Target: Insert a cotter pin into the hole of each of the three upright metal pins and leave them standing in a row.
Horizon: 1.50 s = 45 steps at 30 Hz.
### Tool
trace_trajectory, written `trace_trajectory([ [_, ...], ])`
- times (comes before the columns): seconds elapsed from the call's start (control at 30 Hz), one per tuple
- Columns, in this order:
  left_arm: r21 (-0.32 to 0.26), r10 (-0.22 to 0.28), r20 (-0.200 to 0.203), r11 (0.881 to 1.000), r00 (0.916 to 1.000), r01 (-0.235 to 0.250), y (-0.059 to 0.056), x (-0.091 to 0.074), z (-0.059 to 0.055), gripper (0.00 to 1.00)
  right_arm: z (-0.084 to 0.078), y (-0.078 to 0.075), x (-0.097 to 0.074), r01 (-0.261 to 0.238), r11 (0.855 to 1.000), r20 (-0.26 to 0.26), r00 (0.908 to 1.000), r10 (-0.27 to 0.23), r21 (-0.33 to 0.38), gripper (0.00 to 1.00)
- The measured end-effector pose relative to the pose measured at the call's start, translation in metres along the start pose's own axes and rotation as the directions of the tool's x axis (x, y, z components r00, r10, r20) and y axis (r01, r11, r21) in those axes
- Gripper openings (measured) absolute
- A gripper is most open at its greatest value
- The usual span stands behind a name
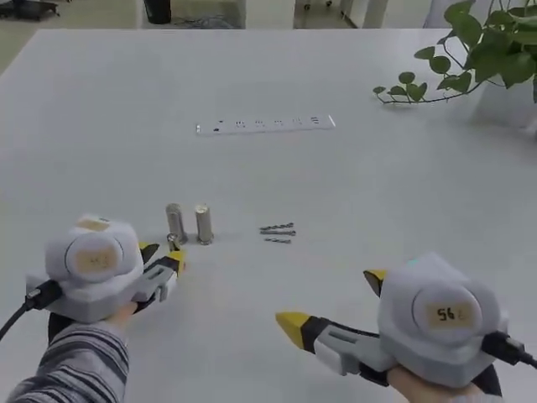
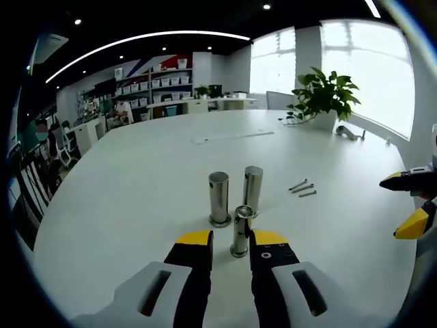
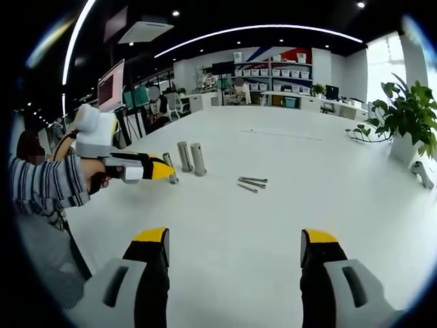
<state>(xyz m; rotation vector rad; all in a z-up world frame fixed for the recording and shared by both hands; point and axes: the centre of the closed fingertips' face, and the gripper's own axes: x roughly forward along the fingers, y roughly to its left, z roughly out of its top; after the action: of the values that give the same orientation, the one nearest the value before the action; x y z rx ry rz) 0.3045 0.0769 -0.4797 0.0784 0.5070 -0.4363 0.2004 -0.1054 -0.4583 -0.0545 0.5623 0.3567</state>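
No insertion yet: three cotter pins lie loose on the table beside two rear metal pins; left gripper jaws stand narrowly parted around the upright third metal pin (gap on one side, so unclamped); right gripper gapes wide, empty.

I'm seeing two polished steel pins standing upright side by side on the table, each a plain cylinder flaring at its base. A third pin is standing just in front of them, between the jaws of my left claw, with a gap showing on one side. Three thin cotter pins are lying loose in a small cluster to their right.
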Motion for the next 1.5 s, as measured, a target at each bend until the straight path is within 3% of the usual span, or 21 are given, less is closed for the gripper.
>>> trace_trajectory([
  [0.43,0.012,-0.034,-0.008,0.999,0.9994,0.034,-0.010,0.004,0.001,0.06,-0.002,-0.002,-0.001,0.003,1.000,-0.016,0.9999,-0.003,0.015,0.76],
  [0.7,0.067,-0.030,0.001,0.997,0.9995,0.030,-0.013,0.002,0.001,0.05,-0.005,-0.001,0.000,-0.001,1.000,-0.032,0.9995,0.002,0.020,0.76],
  [1.03,0.067,-0.047,-0.003,0.997,0.9989,0.047,-0.016,0.000,0.001,0.05,-0.003,-0.001,0.000,-0.002,1.000,-0.023,0.9997,0.003,0.026,0.76],
  [1.23,0.046,-0.088,0.010,0.995,0.9961,0.087,-0.026,0.001,0.002,0.05,-0.002,-0.001,0.000,-0.006,1.000,-0.021,0.9998,0.006,0.028,0.76],
  [1.5,0.062,-0.135,0.011,0.989,0.9907,0.134,-0.049,0.000,0.006,0.05,-0.002,0.000,0.000,-0.011,0.999,-0.019,0.9997,0.011,0.030,0.75],
])
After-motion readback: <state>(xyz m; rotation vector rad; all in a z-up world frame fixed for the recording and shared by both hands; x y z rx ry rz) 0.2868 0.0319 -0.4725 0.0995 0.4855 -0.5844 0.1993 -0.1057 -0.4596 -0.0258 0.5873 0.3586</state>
